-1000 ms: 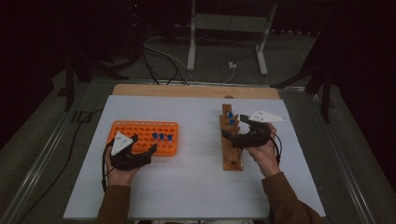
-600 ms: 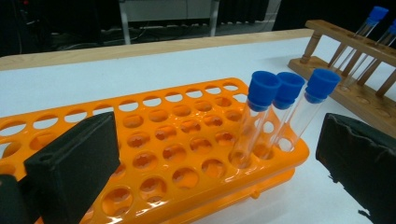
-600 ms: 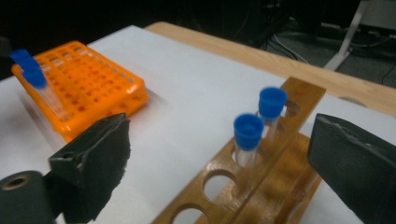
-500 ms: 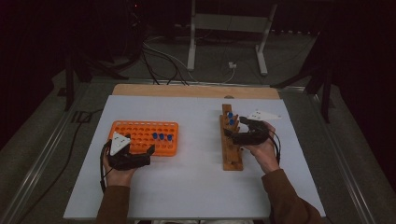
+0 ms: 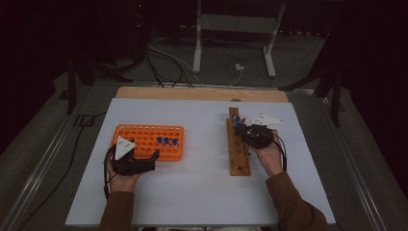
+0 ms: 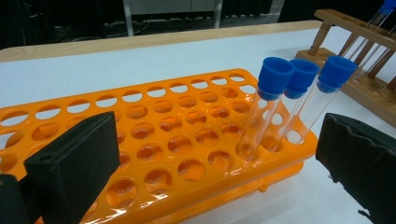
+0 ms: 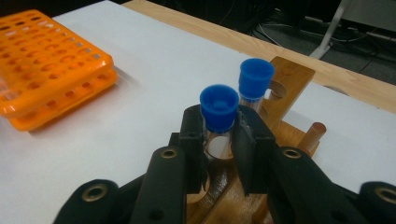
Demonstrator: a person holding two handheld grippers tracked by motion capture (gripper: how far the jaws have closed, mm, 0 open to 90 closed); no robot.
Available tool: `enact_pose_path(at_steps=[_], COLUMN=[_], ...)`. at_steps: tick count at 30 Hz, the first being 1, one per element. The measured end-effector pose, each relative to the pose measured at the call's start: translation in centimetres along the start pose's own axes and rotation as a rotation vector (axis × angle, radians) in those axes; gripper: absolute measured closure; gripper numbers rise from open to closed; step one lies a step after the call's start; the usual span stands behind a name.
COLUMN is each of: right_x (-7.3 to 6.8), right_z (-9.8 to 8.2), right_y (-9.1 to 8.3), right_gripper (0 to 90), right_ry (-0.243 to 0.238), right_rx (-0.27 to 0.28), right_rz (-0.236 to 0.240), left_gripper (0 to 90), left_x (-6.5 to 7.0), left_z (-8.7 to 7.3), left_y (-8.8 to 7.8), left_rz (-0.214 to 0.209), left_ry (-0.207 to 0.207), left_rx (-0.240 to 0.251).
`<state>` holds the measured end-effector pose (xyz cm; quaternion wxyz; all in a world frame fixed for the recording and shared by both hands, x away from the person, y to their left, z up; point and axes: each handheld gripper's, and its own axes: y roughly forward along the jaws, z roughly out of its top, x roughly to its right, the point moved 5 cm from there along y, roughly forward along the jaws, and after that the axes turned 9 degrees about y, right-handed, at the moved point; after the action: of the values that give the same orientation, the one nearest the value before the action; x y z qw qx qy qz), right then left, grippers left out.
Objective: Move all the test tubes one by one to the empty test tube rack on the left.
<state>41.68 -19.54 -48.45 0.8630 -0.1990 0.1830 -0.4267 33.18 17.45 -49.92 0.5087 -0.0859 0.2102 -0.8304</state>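
On the tabletop's right side, wooden rack (image 5: pixel 238 151) | our right gripper (image 7: pixel 218 140) has just closed on an upright blue-capped tube (image 7: pixel 218 112), long axis vertical | left gripper (image 5: pixel 144 161) jaws wide at orange rack (image 5: pixel 144 137).

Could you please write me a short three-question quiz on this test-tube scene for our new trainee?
1. How many tubes stand in the orange rack?
2. True or false: the left gripper holds a tube.
3. What do the right gripper jaws clamp? A) the wooden rack B) a tube C) nothing

Key:
1. Three.
2. False; its jaws stand open beside the orange rack.
3. B, a blue-capped tube in the wooden rack.
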Motion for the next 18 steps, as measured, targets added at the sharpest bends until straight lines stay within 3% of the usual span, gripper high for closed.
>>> enact_pose_path(at_steps=[4, 18], right_x=[-0.10, 0.16], right_z=[0.04, -0.19], right_y=[0.20, 0.85], right_gripper=[75.7, 76.4], right_ry=[-0.025, 0.001], right_rx=[0.004, 0.009], right_rz=[-0.030, -0.042], left_gripper=[0.6, 0.7], left_x=[-0.04, -0.06], left_z=[-0.06, -0.19], left_y=[0.05, 0.17], left_rz=[0.001, 0.001], left_ry=[-0.001, -0.002], left_rx=[-0.004, -0.011])
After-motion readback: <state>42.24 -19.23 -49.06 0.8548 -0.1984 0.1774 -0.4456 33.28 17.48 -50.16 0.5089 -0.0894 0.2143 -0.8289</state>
